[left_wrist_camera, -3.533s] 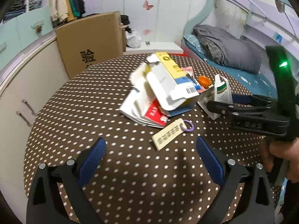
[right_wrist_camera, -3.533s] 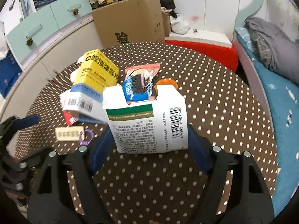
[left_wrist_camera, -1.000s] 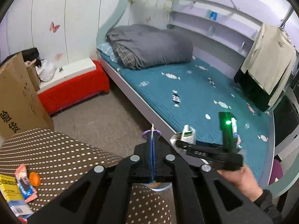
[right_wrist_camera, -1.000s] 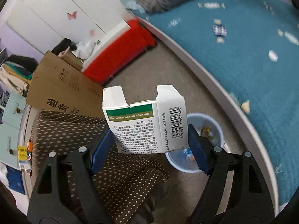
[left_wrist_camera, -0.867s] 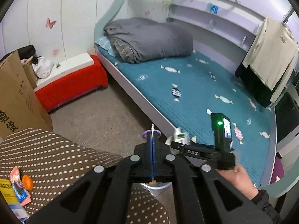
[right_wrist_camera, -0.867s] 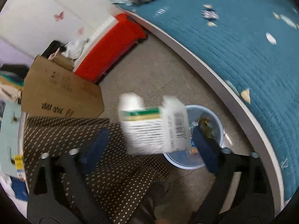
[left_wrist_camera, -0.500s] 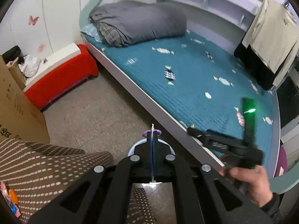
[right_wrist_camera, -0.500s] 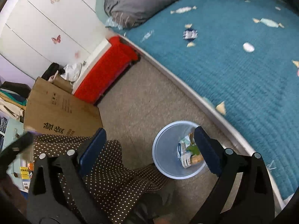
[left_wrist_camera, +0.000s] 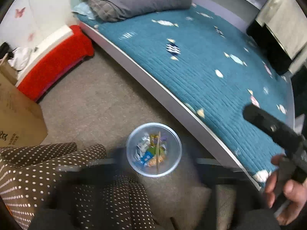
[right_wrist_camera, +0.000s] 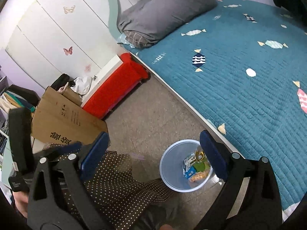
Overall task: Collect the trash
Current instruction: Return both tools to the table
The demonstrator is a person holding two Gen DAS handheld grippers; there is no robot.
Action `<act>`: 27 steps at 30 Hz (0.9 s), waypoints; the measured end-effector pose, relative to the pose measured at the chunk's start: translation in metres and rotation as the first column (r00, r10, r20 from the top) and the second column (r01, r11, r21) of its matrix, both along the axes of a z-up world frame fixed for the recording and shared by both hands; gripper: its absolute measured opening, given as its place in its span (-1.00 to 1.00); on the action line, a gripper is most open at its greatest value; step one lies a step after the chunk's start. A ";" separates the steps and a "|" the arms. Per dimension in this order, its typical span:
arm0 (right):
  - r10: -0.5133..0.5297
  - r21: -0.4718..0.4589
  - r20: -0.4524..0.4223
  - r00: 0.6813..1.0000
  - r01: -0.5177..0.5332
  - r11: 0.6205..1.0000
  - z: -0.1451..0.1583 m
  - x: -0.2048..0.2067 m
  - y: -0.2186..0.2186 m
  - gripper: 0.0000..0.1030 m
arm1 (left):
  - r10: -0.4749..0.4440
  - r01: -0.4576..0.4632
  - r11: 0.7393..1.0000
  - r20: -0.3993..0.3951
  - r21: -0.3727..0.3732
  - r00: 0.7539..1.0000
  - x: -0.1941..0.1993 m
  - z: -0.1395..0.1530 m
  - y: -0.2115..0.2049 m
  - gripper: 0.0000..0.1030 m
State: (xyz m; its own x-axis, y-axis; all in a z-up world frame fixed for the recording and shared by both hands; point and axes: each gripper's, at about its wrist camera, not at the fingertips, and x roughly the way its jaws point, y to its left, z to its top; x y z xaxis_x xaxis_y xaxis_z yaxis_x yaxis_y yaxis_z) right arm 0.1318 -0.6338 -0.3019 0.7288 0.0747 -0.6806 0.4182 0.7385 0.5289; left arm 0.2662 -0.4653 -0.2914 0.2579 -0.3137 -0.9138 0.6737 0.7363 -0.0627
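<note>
A clear round waste bin [left_wrist_camera: 153,149] is seen on the floor beside the white bed frame [left_wrist_camera: 157,88], just past the hanging edge of the brown polka-dot tablecloth [left_wrist_camera: 48,172]. Inside it, several pieces of trash [left_wrist_camera: 151,153] are already gathered: crumpled white and blue packaging, a green carton, an orange wrapper, and a thin wooden tag lying upright across them.

The left gripper [left_wrist_camera: 153,164] is blurred in its own view; its jaws are opening, and nothing is seen between them, the bin being framed directly ahead. The right gripper [right_wrist_camera: 153,153] is held with its blue pads [right_wrist_camera: 213,153] wide apart and empty, the bin lying at about four o'clock between them. The right hand [left_wrist_camera: 284,191] is visible at four o'clock in the left view.

Judged from this, one round of dumping appears finished. No table top is shown, so whether more litter waits there cannot be told; a return to the table is probably still needed.
</note>
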 end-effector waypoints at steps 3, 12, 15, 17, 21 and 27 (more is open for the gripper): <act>0.004 -0.002 0.005 1.000 -0.004 1.000 0.004 -0.001 0.006 0.83 | 0.026 -0.025 0.999 0.048 -0.026 0.999 -0.002 0.013 0.009 0.87; -0.006 -0.038 0.025 1.000 0.007 0.999 0.029 -0.007 0.029 0.88 | 0.109 -0.101 0.992 0.114 -0.071 0.988 -0.011 0.052 0.044 0.87; 0.007 -0.058 0.038 0.999 -0.005 0.998 0.043 -0.009 0.041 0.88 | 0.119 -0.103 0.989 0.154 -0.104 0.981 -0.021 0.071 0.058 0.87; 0.016 -0.071 0.048 0.999 -0.012 0.997 0.053 -0.011 0.049 0.88 | 0.127 -0.104 0.986 0.185 -0.130 0.975 -0.031 0.086 0.067 0.87; 0.041 -0.100 0.075 0.996 -0.033 0.994 0.077 -0.014 0.070 0.88 | 0.136 -0.095 0.980 0.241 -0.174 0.961 -0.049 0.115 0.086 0.87; 0.099 -0.152 0.116 0.988 -0.081 0.985 0.116 -0.016 0.107 0.88 | 0.183 -0.108 0.966 0.322 -0.237 0.929 -0.073 0.154 0.127 0.87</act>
State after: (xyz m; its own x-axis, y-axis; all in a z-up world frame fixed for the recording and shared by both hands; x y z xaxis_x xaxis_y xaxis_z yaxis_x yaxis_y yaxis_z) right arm 0.1156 -0.5264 -0.1861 0.8023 0.0500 -0.5949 0.2852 0.8434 0.4554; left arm 0.1928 -0.3384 -0.1369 0.5967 -0.4250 -0.6807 0.5686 0.8225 -0.0151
